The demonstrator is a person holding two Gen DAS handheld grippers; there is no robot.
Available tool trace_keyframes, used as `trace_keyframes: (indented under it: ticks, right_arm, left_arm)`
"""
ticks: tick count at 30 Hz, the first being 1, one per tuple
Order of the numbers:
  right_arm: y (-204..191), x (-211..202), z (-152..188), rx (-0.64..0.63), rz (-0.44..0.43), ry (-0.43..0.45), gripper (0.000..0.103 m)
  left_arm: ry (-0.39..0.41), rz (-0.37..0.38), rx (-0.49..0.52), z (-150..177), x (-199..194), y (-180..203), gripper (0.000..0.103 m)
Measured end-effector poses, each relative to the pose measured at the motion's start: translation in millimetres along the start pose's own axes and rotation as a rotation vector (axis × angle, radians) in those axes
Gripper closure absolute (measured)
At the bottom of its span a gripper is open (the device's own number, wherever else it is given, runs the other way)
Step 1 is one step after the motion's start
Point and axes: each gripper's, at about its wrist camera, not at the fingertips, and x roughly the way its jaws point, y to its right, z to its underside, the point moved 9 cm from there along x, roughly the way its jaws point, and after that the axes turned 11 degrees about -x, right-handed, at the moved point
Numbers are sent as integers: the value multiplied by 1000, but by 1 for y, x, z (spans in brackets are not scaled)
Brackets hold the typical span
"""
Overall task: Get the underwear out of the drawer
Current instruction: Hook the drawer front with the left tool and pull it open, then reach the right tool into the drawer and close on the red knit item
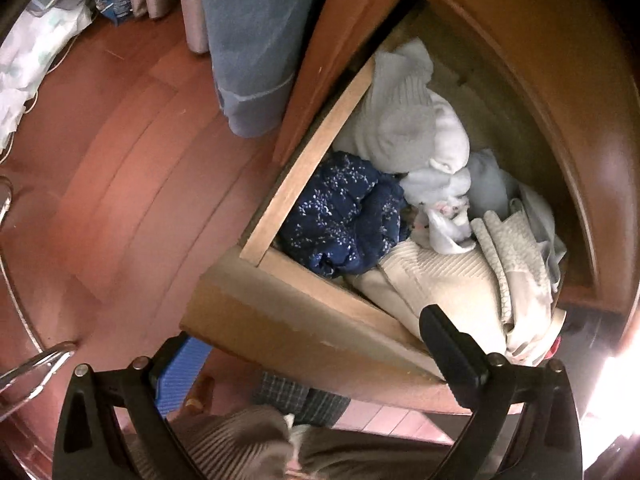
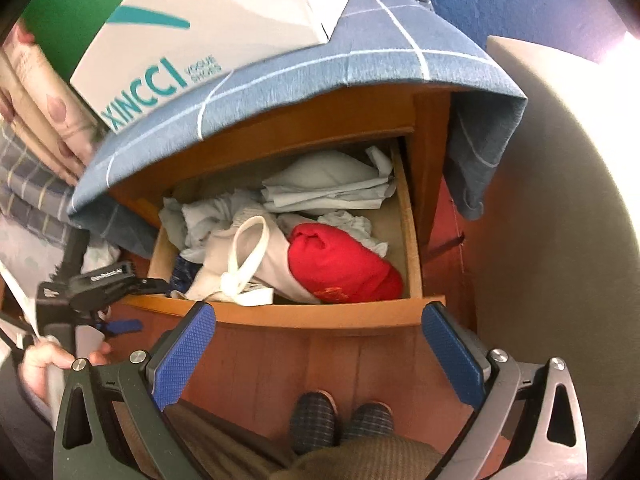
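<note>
Left wrist view: I see my left gripper (image 1: 312, 344) at the drawer's front left corner, its fingers spread wide and holding nothing; one finger sits over the drawer front (image 1: 304, 344), the other is above the beige knit piece (image 1: 444, 280).
Drawer contents, left view: a navy speckled garment (image 1: 344, 212) lies against the side wall, pale grey-white pieces (image 1: 404, 128) are heaped behind it, and a small patterned scrap (image 1: 448, 220) is in the middle.
Right wrist view: my right gripper (image 2: 318, 354) hangs in front of the open drawer (image 2: 414, 240), pads parted and empty, well short of the clothes.
Drawer contents, right view: a red garment (image 2: 344, 264) sits at the front right, a cream piece with a wide strap (image 2: 248, 256) beside it, and crumpled white items (image 2: 208, 212) behind.
Where the underwear is: inside the drawer; I cannot tell which piece counts.
How I'd do it: I judge the red garment the cleanest pick, so bring the right claw down over its top fold, close on one layer only, and lift straight up.
Risk: the strap may snag and come along.
</note>
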Motion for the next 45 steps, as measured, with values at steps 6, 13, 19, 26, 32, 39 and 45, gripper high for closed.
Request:
trace_keyframes:
  ticks: [6,13,19,26,32,39,45]
  right_arm:
    - [1,1,3,-51,3,-42,1]
    - [2,5,3,-127,10,-96,1]
    - [0,12,0,-238,35,-154,1]
    - [-5,24,5,-345,34,-235,13]
    - [-13,36,6,-350,-30,-297,13]
    - [-19,56,5,-366,-72,-383,24]
    - [-18,77,8,-397,-57,-455,30]
  left_arm:
    - [9,-75,75,-15,-7,14,0]
    - [-26,-75,104,-17,-9,9,0]
    - [3,-73,123,-31,-17,19,0]
    - [150,-84,164,-37,-43,23,1]
    - [253,-112,238,-22,-69,31,2]
    - [305,-49,274,-35,-115,23,2]
    - [321,-12,319,-45,-132,25,2]
